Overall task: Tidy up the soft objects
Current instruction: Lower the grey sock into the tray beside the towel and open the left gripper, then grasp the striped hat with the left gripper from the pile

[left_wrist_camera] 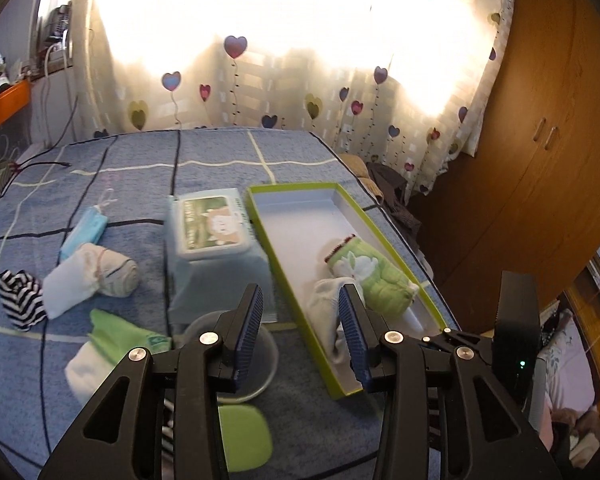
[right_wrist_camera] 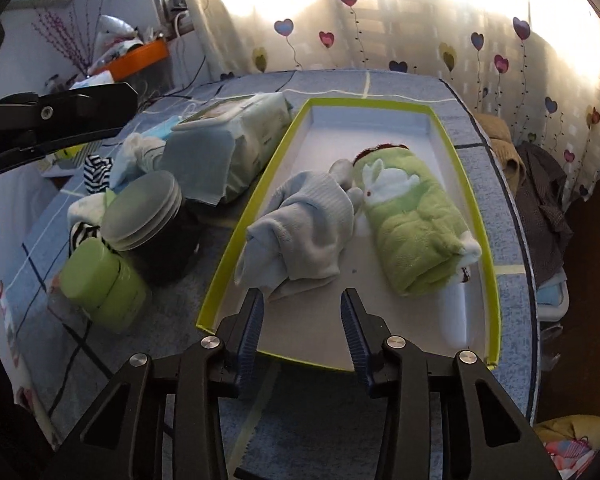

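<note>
1. Nearest the right wrist camera, the right gripper (right_wrist_camera: 302, 312) hangs over the near end of the green-rimmed box (right_wrist_camera: 496, 280); its fingers stand apart with nothing between them, their tips just short of the pale grey sock bundle (right_wrist_camera: 312, 224).
2. That bundle lies inside the box, beside the rolled green towel (right_wrist_camera: 416, 224) with a white rabbit on it. Both soft things are already stowed, and the far half of the box is bare.
3. The left gripper (left_wrist_camera: 300, 312) hovers above the blue bedspread (left_wrist_camera: 220, 152), over the box's left edge. Its fingers are also apart and empty.
4. Still loose on the bed to the left: a striped sock (left_wrist_camera: 20, 298), a white-and-beige sock roll (left_wrist_camera: 92, 280), a folded face mask (left_wrist_camera: 86, 230) and a green-and-white cloth (left_wrist_camera: 112, 344). A wipes pack (left_wrist_camera: 212, 236) and a lidded jar (right_wrist_camera: 152, 216) stand between them and the box.
5. Judgement: one item has been dropped off, and the step in hand is going for the next loose piece.
6. The next move calls for the left gripper to swing left past the wipes pack, drop onto a sock roll and pinch it across the middle so it stays rolled.
</note>
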